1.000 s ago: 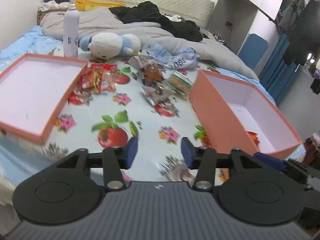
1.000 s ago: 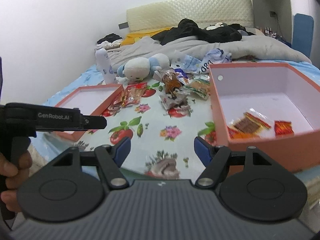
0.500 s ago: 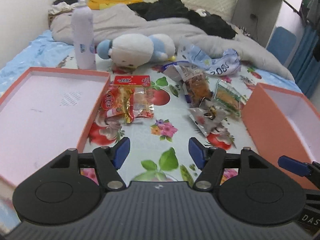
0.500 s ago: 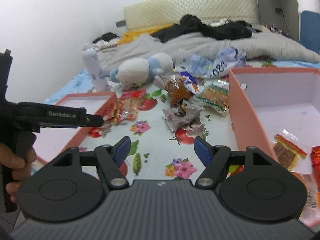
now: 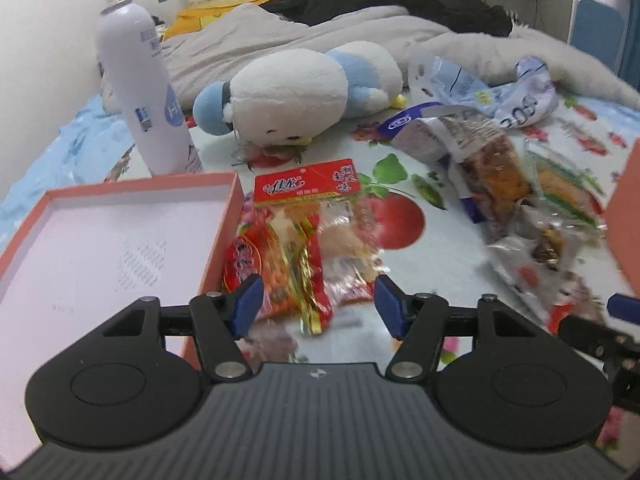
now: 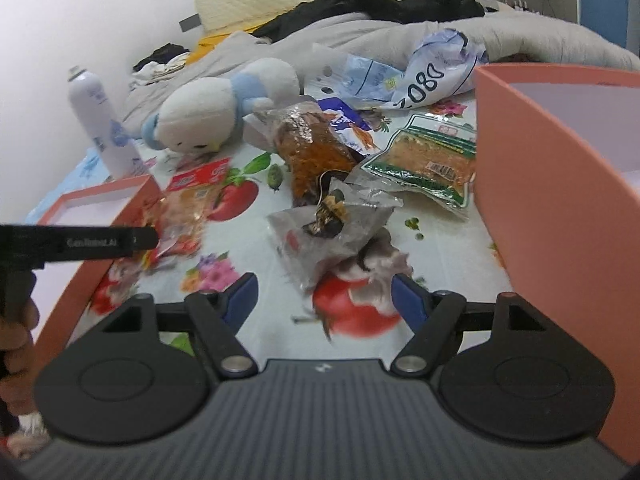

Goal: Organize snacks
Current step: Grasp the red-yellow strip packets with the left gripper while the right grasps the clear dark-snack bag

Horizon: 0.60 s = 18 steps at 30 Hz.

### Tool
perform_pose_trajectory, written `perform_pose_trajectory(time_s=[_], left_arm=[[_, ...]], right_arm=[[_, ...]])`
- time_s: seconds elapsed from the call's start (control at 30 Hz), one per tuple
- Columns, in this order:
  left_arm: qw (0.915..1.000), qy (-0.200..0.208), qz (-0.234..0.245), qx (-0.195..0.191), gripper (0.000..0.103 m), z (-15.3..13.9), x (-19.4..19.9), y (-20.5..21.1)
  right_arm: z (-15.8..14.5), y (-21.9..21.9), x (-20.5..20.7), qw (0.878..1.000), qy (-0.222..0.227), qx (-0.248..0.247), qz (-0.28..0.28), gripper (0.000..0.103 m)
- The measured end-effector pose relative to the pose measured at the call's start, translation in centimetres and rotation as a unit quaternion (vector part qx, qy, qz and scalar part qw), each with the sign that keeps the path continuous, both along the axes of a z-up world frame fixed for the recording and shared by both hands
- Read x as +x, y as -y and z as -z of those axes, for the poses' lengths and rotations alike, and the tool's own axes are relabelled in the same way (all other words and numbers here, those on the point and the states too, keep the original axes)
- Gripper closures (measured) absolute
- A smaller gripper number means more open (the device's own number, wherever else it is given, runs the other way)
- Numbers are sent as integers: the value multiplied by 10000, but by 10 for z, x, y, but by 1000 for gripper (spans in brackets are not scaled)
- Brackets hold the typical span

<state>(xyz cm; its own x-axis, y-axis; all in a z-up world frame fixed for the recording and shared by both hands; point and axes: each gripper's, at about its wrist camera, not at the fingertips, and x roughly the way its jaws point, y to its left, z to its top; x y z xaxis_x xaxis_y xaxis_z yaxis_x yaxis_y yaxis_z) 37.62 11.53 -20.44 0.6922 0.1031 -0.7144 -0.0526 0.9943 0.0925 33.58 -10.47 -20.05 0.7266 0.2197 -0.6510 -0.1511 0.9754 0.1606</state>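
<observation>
Right now my left gripper has its jaws apart, low over the red snack pack, which lies on the flowered surface touching the shallow tray's right wall. My right gripper is spread wide too, just short of a clear crumpled packet. A green-edged packet lies just beside the deep box. Behind sit a plush toy and a spray can.

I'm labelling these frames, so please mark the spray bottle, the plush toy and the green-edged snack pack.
spray bottle [image 5: 140, 92], left wrist view, middle of its white body
plush toy [image 5: 288, 92], left wrist view, white belly
green-edged snack pack [image 6: 428, 160], right wrist view, clear centre
</observation>
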Motion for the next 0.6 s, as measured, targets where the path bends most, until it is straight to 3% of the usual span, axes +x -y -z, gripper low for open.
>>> perform_pose_trajectory(time_s=[0.1,0.23,0.5,0.57,0.6], left_arm=[[9998,-1,68,171,41,9,13,1],[9995,-12,16,320,42,22,25,0],[9998,121,-154,90,47,35,25,-6],[9997,149,-162,93,56,36,23,-5],[9997,161,-157,112,64,35,21,-4]], right_arm=[[6,-4,12,9998,41,-106,145,27],[14,-7,25,9996,154,-106,220,18],[26,-19,38,9989,179,-444,18,19],[26,-23,38,9984,209,-517,-76,26],[26,-25,38,9983,224,-520,-134,35]])
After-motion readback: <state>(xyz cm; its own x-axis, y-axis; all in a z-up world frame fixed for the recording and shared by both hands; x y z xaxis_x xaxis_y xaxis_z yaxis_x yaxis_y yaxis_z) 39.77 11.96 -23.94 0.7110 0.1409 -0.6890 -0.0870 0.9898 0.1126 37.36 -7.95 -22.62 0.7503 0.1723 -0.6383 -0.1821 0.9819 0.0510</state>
